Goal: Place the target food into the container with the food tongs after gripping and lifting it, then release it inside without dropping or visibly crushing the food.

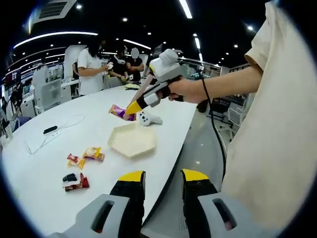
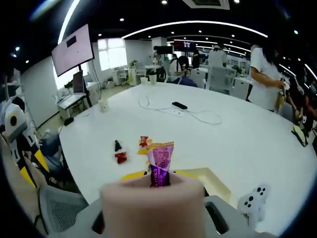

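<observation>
The broad white worktop (image 1: pixel 44 168) carries a pale hexagonal container (image 1: pixel 132 140), with loose wrapped sweets (image 1: pixel 88 155) lying beside its near-left edge and a small white controller (image 1: pixel 147 119) just beyond it. Above the container's far rim the right gripper (image 1: pixel 132 108) has its fingers closed on the purple snack packet (image 2: pixel 160 168), seemingly through tongs, though that grip is blurred, while the left gripper (image 1: pixel 163 184) hangs well back with fingers parted and empty. Best to carry the packet over the container's middle, lower it close, then ease the squeeze gently.
</observation>
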Tool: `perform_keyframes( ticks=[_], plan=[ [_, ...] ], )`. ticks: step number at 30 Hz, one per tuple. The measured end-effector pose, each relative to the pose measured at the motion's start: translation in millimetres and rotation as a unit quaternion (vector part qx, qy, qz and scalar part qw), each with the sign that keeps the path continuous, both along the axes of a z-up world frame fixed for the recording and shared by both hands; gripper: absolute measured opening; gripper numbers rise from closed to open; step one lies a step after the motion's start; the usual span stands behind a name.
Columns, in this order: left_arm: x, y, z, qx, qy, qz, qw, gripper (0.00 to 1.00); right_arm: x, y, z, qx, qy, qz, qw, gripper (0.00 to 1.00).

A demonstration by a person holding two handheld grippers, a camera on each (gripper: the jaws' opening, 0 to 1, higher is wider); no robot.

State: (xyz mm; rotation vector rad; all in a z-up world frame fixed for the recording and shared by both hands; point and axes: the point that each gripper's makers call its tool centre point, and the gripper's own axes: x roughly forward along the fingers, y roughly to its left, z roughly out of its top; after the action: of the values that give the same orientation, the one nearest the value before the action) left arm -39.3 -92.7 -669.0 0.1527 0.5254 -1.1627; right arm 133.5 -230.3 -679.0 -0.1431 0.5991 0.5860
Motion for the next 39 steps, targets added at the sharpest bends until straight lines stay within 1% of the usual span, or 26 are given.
perform_keyframes(
  ticks=[6, 17, 28, 39],
  plan=[
    [-2.0, 2, -1.2, 0.001, 0.003, 0.001, 1.0, 0.27, 3, -3, 5.5, 0.002, -0.008, -0.005, 1.0, 0.2],
    [2.1, 2, -2.6, 0.003, 0.003, 0.003, 1.0, 0.27, 7, -14, 6.3, 0.005, -0.015, -0.022, 0.9996, 0.19],
    [-1.6, 1, -6.9, 0.006, 0.007, 0.0, 1.0, 0.27, 4, -22, 5.4, 0.007, -0.019, -0.035, 0.9992, 0.2],
    [-3.9, -1, -6.9, 0.006, 0.006, -0.005, 1.0, 0.27, -1, -29, 4.5, 0.008, -0.02, -0.044, 0.9988, 0.2]
  ],
)
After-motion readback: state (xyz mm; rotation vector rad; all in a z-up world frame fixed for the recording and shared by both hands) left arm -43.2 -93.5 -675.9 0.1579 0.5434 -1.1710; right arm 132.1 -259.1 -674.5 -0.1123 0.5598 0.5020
